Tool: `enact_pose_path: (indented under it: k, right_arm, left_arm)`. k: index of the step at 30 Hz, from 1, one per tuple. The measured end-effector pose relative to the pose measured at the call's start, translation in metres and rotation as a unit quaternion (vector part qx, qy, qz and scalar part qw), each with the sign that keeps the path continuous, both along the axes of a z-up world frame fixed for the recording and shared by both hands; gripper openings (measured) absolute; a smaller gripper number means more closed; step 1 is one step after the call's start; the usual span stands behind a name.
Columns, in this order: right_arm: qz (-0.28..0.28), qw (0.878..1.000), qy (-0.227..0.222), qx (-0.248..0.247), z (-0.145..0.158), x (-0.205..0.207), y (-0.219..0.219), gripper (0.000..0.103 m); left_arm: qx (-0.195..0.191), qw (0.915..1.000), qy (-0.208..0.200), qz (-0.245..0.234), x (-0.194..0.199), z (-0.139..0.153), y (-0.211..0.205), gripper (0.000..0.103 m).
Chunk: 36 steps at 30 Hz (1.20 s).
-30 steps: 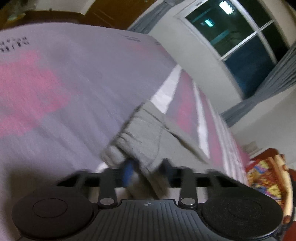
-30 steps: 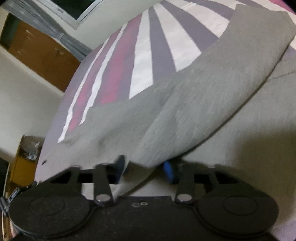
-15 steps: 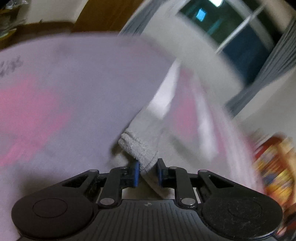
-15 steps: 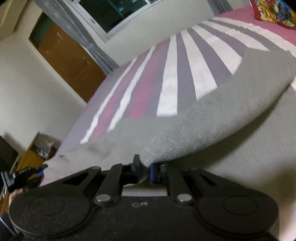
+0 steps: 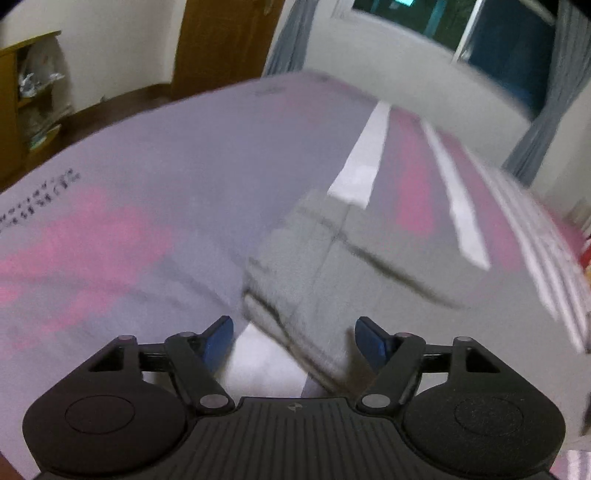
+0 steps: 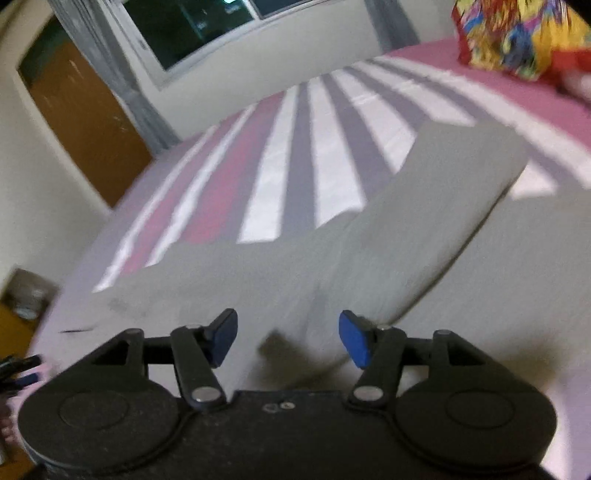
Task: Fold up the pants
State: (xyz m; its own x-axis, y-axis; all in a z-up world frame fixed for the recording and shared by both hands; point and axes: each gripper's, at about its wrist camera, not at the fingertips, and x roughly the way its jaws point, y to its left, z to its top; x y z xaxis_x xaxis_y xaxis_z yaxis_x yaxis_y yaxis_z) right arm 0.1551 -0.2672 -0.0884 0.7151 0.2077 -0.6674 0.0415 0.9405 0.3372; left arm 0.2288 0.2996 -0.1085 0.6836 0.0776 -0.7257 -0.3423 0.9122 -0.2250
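1. Both grippers have let go — half a second back each pair of blue pads was pinched on a grey hem, and now the jaws are opening with no cloth between them.
2. Nearest in the left wrist view, the left gripper (image 5: 293,339) has its fingers spread, and the pants (image 5: 332,266) lie just ahead of the tips, their ribbed cuff end doubled over on the bedspread (image 5: 147,177).
3. Over on the right wrist view, the right gripper (image 6: 288,338) is spread the same way, with the pants (image 6: 406,236) lying flat beyond it and a rounded fold edge running away to the upper right.
4. That fold looks like the reason for the release — the top layer has been laid over the lower one, so a grip would only drag it askew.
5. Farther out, the striped bedspread (image 6: 288,166) carries on past the cloth, pink, white and grey.
6. A bright patterned pillow (image 6: 517,33) sits at the far corner, well apart from the pants.
7. Beyond that, the window (image 6: 207,26) is dark and a wooden door (image 6: 81,122) stands to its left.
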Motion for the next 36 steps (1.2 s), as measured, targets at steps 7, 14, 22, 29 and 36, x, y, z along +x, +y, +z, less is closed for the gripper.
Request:
enact_pose_path:
  k: [7,14,22,29,36]
  right_arm:
    - [-0.029,0.989,0.081,-0.118,-0.001,0.084,0.005,0.061]
    - [0.034,0.984,0.077,-0.159,0.006,0.08,-0.01,0.004]
    - [0.0,0.993,0.088,-0.078,-0.024,-0.017,-0.075,0.014]
    - [0.045,0.988,0.015,-0.15,0.017,0.022,-0.067,0.053]
    - [0.065,0.965,0.016,-0.253,0.011,0.048,-0.059,0.003]
  left_arm:
    - [0.002,0.9997,0.023,0.003,0.009,-0.024,-0.011,0.083]
    - [0.001,0.9997,0.019,-0.012,0.005,-0.027,-0.009,0.084]
    - [-0.003,0.9997,0.018,-0.018,0.013,-0.035,-0.01,0.084]
    - [-0.002,0.9997,0.022,-0.015,0.014,-0.036,-0.013,0.085]
    - [-0.005,0.9994,0.026,-0.022,0.016,-0.036,-0.01,0.086]
